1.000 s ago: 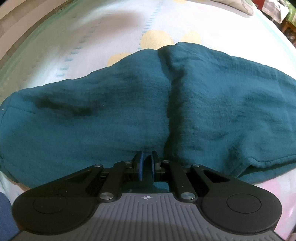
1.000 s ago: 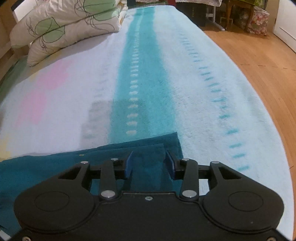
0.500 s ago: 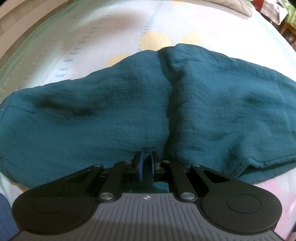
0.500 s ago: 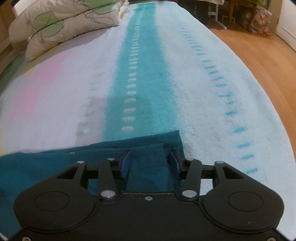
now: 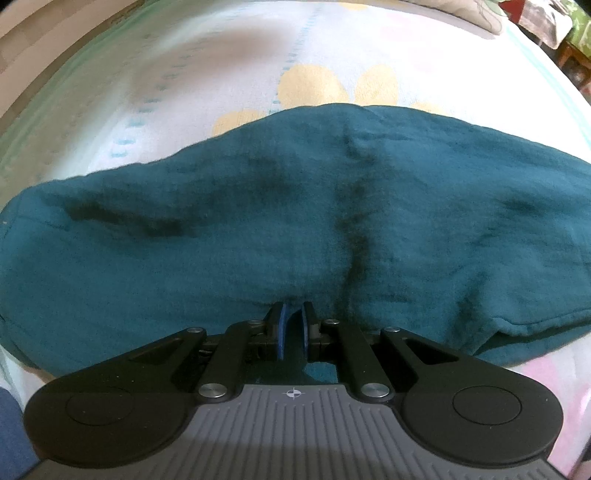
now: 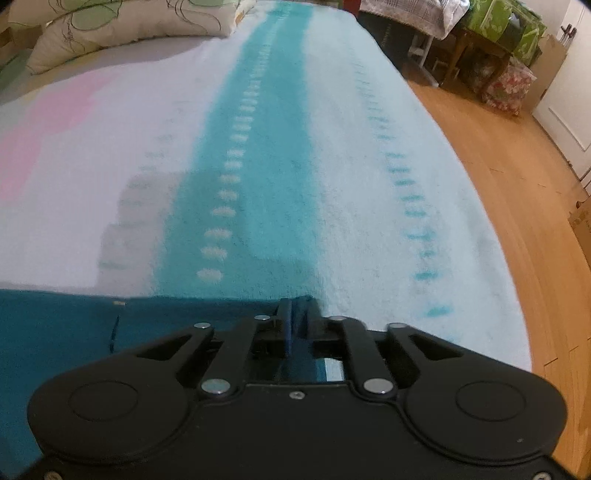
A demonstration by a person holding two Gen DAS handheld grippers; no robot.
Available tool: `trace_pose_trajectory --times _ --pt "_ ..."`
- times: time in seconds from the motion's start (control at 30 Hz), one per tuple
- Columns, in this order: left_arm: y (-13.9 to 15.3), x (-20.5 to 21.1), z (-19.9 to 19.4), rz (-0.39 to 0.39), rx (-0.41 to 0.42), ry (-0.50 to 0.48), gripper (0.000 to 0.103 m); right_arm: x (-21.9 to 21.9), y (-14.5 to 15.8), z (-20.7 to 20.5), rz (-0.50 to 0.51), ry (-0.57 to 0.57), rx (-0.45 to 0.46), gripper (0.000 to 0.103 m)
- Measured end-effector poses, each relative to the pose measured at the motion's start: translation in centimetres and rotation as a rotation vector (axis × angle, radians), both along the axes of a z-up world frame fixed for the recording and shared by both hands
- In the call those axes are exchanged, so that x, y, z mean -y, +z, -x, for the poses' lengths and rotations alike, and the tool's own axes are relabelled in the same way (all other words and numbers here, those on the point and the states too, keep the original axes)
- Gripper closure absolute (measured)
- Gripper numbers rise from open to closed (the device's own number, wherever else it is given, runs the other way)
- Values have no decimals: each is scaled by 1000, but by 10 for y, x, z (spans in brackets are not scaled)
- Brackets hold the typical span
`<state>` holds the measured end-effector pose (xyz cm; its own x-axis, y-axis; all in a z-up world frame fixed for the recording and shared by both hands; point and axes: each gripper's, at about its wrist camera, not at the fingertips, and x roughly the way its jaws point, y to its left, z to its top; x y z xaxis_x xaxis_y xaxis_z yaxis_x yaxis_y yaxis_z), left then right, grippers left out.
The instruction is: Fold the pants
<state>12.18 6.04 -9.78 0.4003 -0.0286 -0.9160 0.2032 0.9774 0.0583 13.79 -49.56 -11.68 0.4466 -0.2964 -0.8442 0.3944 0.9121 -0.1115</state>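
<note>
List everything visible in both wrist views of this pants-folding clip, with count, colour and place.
teal crinkled fabric pants: one, dark teal, spread across the bed, one corner at the right gripper
pastel towelling bed cover: one, white with teal stripes, pink and yellow patches, under the pants
floral cream pillows: two, cream with green leaves, far end of bed
wooden floor: tan, right of bed
left gripper: black, blue pads, pinching the pants' near edge
right gripper: black, blue pads, nearly closed on the pants corner, jaws opening

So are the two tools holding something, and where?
Both pinch the teal pants. The left tool grips the near edge by the middle seam; the right tool grips a corner, its jaws opening slightly.
</note>
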Motion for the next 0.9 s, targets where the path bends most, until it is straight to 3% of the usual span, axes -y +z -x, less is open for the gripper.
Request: trace_pose_trajectory --times 0.13,0.27,0.47,0.57,0.73,0.9 --pt "9 2 2 3 13 -1 93 -17 34 25 -80 69 56 63" --pt "20 6 7 40 28 -2 93 -34 43 61 -310 102 33 60" --pt "19 8 15 59 21 -9 93 -37 26 124 -386 -51 -13 52" --pt "16 8 18 84 -4 9 93 -49 29 145 -417 -73 19 51" --pt "15 22 28 81 2 -41 93 -106 52 144 -403 47 84 51" --pt "0 24 26 106 -48 -17 93 -183 58 117 -433 257 69 51"
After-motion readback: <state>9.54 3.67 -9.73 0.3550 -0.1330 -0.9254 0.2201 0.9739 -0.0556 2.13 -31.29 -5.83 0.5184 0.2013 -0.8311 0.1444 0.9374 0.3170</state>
